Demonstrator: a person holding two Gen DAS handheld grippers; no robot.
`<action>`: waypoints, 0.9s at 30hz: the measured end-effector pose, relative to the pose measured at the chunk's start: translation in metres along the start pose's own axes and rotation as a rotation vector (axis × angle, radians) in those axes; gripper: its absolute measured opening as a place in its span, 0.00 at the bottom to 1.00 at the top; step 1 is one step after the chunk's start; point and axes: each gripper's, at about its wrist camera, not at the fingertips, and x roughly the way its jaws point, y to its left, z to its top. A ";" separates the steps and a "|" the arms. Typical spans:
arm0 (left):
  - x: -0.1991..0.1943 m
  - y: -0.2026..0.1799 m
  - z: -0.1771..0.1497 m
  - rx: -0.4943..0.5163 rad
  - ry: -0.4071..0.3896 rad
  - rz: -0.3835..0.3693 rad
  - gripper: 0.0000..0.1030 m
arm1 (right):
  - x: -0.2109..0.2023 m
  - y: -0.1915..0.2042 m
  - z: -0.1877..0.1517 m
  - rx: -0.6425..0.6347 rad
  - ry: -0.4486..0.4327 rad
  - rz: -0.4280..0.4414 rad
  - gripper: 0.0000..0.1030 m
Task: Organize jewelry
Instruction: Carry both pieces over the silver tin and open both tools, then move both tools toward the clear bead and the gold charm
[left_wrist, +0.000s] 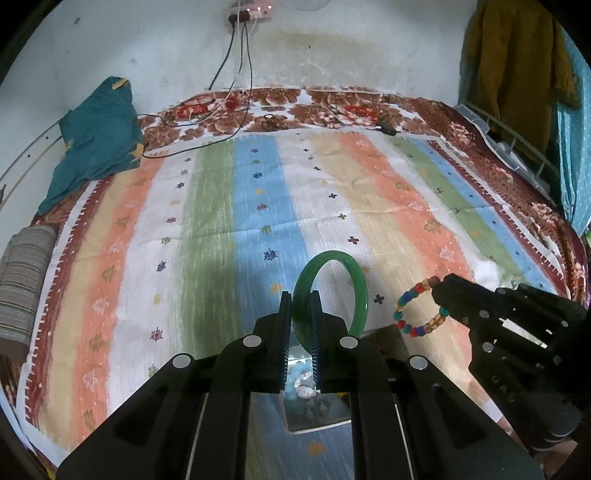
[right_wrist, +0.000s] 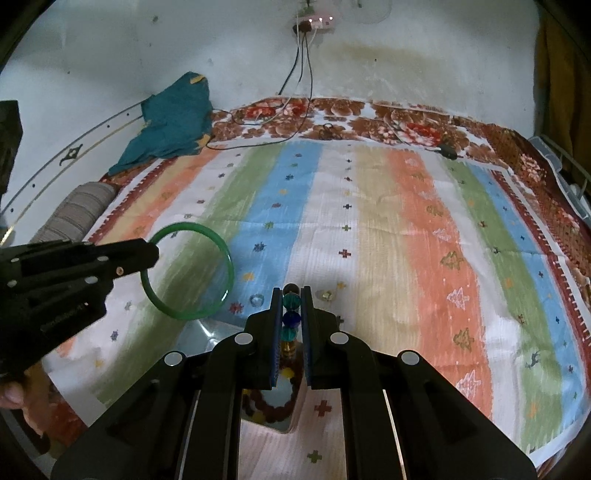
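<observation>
My left gripper is shut on a green bangle, held upright above the striped bedspread; it also shows in the right wrist view. My right gripper is shut on a bracelet of coloured beads, which shows as a loop in the left wrist view. Both pieces hang above a shiny tray that holds other jewelry, partly hidden by the fingers. A dark bead bracelet lies in that tray below my right gripper.
Two small rings lie on the striped bedspread beyond the tray. A teal cloth and a rolled striped cloth lie at the left. Charger cables hang from a wall socket onto the far edge.
</observation>
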 end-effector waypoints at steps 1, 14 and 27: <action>-0.002 -0.001 -0.002 -0.002 -0.001 -0.003 0.09 | 0.000 0.000 -0.002 0.002 0.003 0.002 0.10; -0.010 -0.004 -0.019 0.002 0.005 -0.008 0.09 | -0.001 0.007 -0.019 -0.014 0.042 0.032 0.10; -0.002 0.016 -0.021 -0.078 0.065 0.051 0.36 | 0.000 -0.010 -0.016 0.011 0.055 -0.018 0.50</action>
